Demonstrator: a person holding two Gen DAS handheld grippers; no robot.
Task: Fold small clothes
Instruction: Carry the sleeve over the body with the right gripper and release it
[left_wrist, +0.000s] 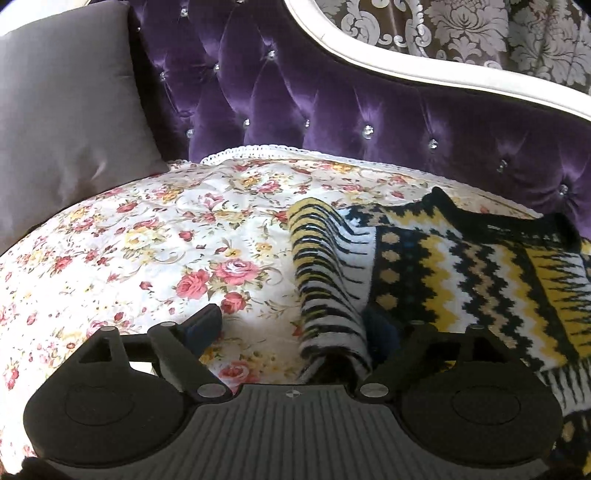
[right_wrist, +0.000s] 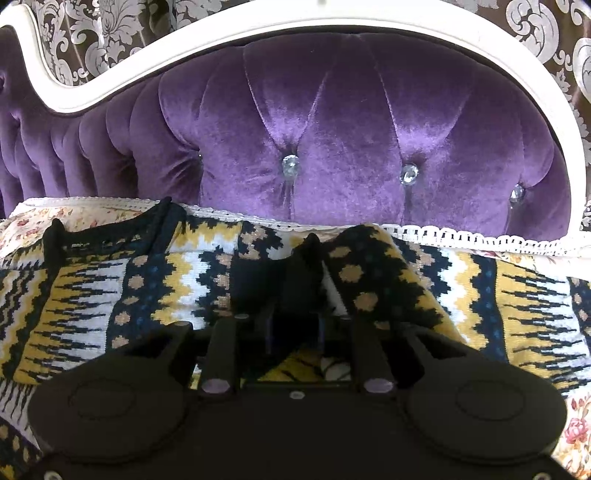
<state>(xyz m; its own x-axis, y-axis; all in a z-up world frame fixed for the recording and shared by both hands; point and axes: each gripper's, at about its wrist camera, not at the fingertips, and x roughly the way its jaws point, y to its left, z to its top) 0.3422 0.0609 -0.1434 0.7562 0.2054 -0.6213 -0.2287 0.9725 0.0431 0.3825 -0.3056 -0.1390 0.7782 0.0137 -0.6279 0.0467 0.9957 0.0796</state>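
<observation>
A knitted sweater (left_wrist: 461, 266) in black, yellow and white zigzags lies on the floral quilted cover (left_wrist: 166, 240) of a sofa. Its striped sleeve (left_wrist: 325, 277) runs down between the fingers of my left gripper (left_wrist: 293, 328). That gripper is wide open and its pads are clear of the cloth; the right finger is partly hidden behind the sleeve. In the right wrist view the sweater (right_wrist: 184, 280) spreads across the seat. My right gripper (right_wrist: 295, 295) has its fingers close together around a raised black fold (right_wrist: 306, 258) of it, near the sofa back.
The purple tufted backrest (right_wrist: 351, 129) with a white frame (right_wrist: 369, 22) rises right behind the sweater. A grey cushion (left_wrist: 62, 110) leans at the far left. Bare floral cover lies to the left of the sleeve. Lace trim (right_wrist: 480, 236) edges the cover.
</observation>
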